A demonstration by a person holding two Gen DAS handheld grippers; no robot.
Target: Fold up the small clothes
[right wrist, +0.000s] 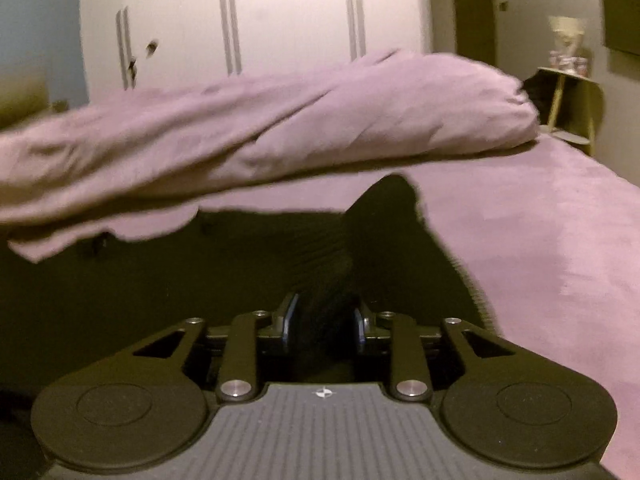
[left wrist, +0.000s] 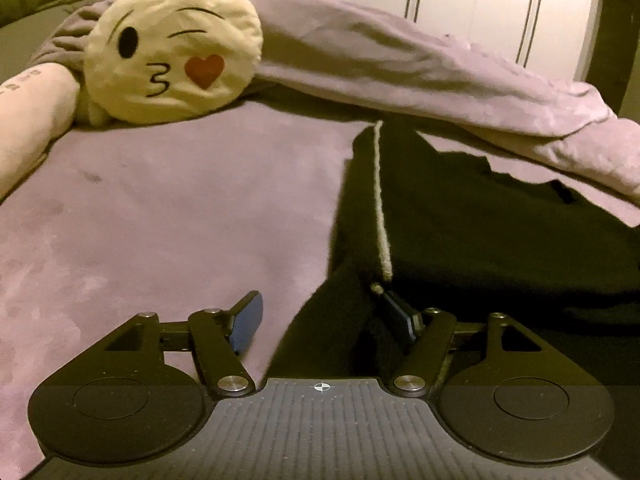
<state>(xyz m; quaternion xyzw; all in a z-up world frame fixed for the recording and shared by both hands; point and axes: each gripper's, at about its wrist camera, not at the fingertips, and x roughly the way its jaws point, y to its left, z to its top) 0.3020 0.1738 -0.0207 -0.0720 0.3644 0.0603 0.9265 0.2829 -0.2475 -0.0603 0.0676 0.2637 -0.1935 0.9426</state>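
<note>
1. Closest to me, the right gripper [right wrist: 323, 318] has its jaws narrow and pinched on a raised fold of the black garment [right wrist: 248, 280], which bunches up between the blue pads.
2. The left gripper [left wrist: 328, 320] stands with its jaws fairly wide. One pad hangs over the bare purple bed cover [left wrist: 160, 208], the other sits at the garment's edge beside the cream drawstring [left wrist: 380, 200]. Cloth lies between the jaws, but I see no pinch on it.
3. The garment itself lies spread on the bed, dark against the cover, its far edge partly tucked under the rumpled purple duvet [right wrist: 280, 128].
4. Further off, a yellow emoji cushion [left wrist: 172, 52] leans against the duvet; white wardrobe doors [right wrist: 280, 12] close the room behind.
5. My worry is that only one hand truly holds. If the right lifts now, the garment may swing and skew, leaving a crooked fold.
6. The trapped far edge could drag on the duvet and pull cloth out of the pinch.
7. The left jaws might close on the drawstring alone, or catch the bed cover too.
</note>
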